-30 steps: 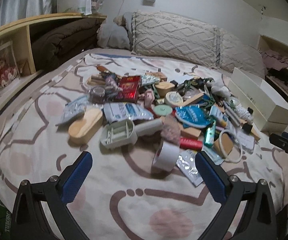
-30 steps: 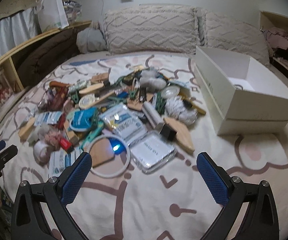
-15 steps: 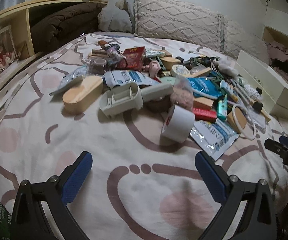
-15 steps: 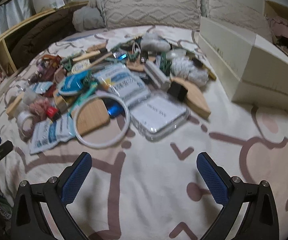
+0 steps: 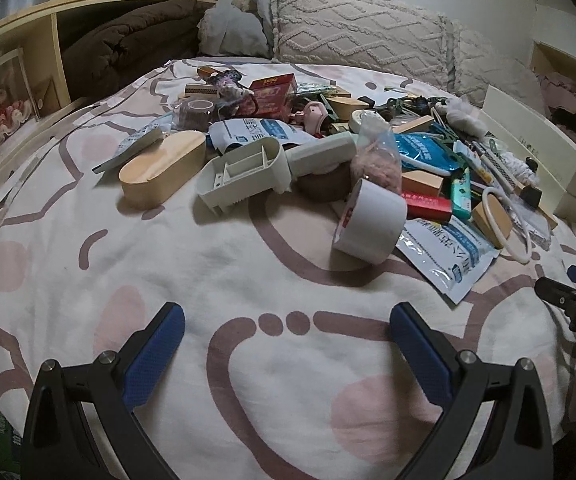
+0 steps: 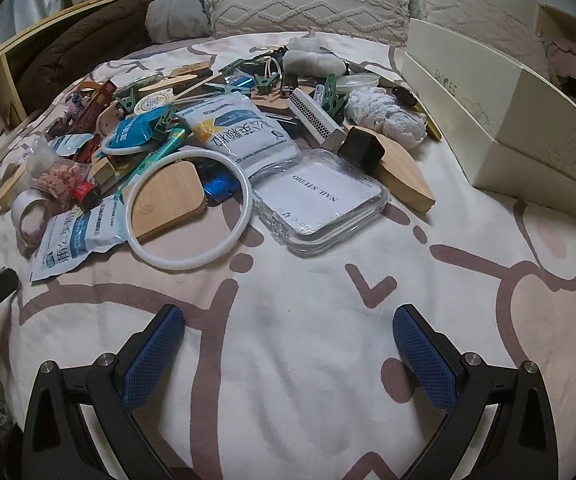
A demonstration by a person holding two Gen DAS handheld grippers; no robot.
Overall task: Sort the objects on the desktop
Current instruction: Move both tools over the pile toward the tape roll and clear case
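A heap of small objects lies on a patterned bedspread. In the left wrist view a white tape roll stands nearest, with a cream plastic holder and a wooden oval box behind it. My left gripper is open and empty, low over bare bedspread short of the roll. In the right wrist view a white ring lies over a bamboo lid, beside a clear case. My right gripper is open and empty, short of the case.
An open white shoe box stands at the right of the heap, also in the left wrist view. Pillows line the headboard. A wooden shelf runs along the left. Bare bedspread lies under both grippers.
Both grippers have dropped lower and moved in toward the heap, which now looks larger and nearer. Both stay open. No object has moved.
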